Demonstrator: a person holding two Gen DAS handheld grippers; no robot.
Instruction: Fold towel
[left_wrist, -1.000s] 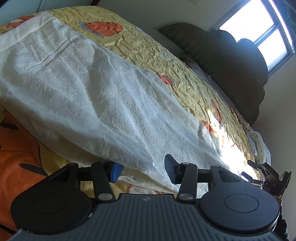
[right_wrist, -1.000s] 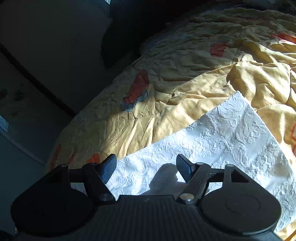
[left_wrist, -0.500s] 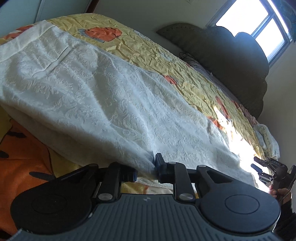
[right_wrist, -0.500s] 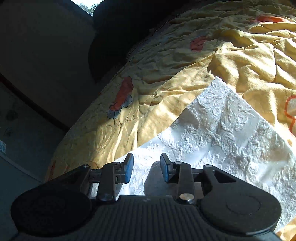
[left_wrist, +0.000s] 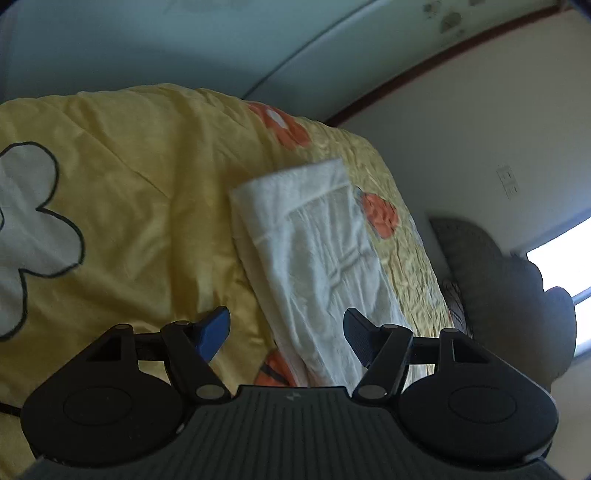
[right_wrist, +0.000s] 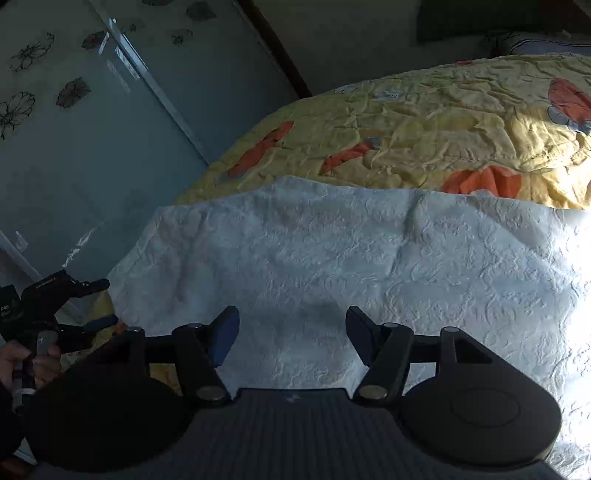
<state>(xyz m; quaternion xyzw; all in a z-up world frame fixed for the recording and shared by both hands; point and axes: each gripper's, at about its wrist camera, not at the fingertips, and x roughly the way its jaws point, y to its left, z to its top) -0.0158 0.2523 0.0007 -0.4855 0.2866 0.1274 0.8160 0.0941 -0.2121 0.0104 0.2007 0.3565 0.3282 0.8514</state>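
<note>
A white embossed towel lies folded in layers on the yellow bedspread; in the left wrist view it runs away as a long strip. My left gripper hovers open above its near end with nothing between the fingers. In the right wrist view the towel spreads wide just ahead, sunlit at the right. My right gripper is open over the towel's near edge, empty. The left gripper also shows at the far left of the right wrist view, beside the towel's left corner, held by a hand.
The bed carries a yellow quilt with orange and white cartoon prints. A dark padded headboard and a bright window stand at the right. Pale blue wardrobe doors with flower decals stand beyond the bed's edge.
Both grippers had closed in on the towel edge half a second ago; now both are open and empty. The towel lies folded over, and both views have swung upward and away.
</note>
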